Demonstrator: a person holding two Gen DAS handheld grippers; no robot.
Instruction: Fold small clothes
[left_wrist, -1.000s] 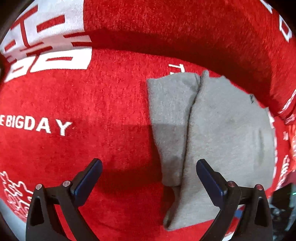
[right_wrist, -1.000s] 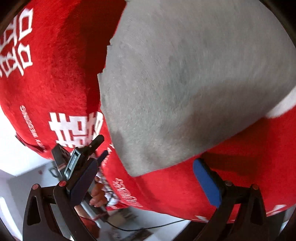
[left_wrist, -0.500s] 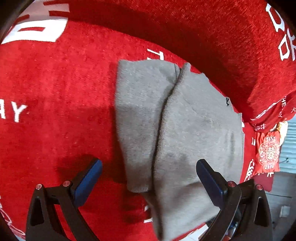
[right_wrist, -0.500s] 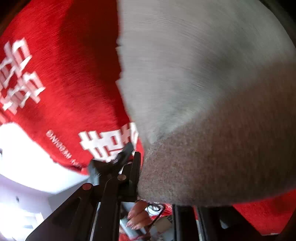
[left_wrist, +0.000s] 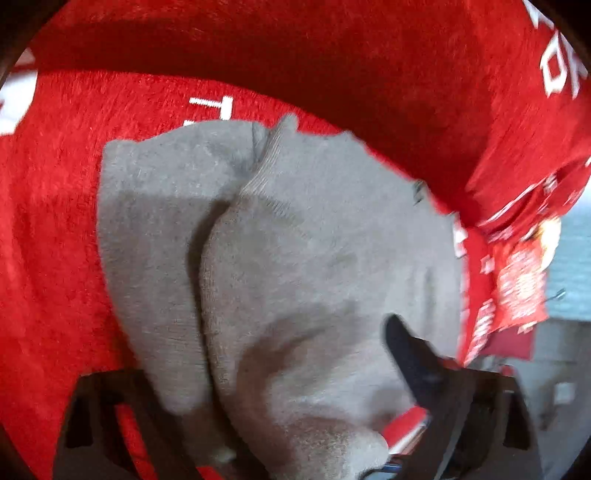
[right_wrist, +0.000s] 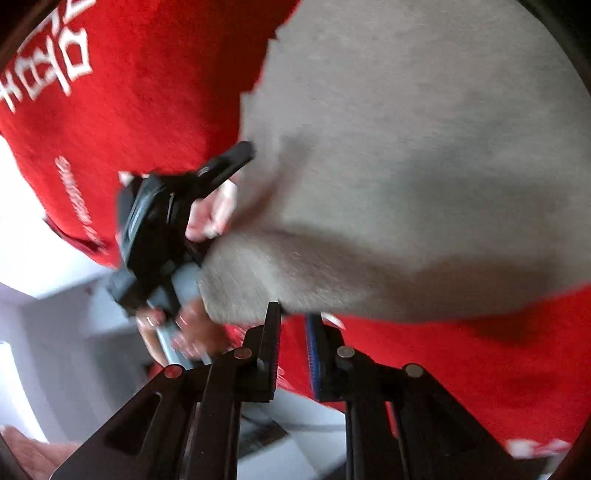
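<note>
A grey knit garment (left_wrist: 295, 266) lies folded lengthwise on a red cloth (left_wrist: 51, 258) with white lettering. It fills the right wrist view (right_wrist: 424, 155) too. My left gripper (left_wrist: 258, 398) is low over the garment's near end, its left finger hidden under the fabric, its right finger (left_wrist: 410, 354) on top; the view is blurred. It also shows in the right wrist view (right_wrist: 236, 155), held by a hand at the garment's left edge. My right gripper (right_wrist: 293, 321) is nearly shut at the garment's near corner, with that lifted corner beside its left finger.
The red cloth's edge drops off at the right in the left wrist view, with red printed packets (left_wrist: 517, 288) beyond it. In the right wrist view a white floor or wall (right_wrist: 48, 332) shows past the cloth's left edge.
My left gripper has moved forward and down onto the garment's near end. My right gripper stays closed at the near corner, which has lifted; the left gripper and hand have come close beside it.
</note>
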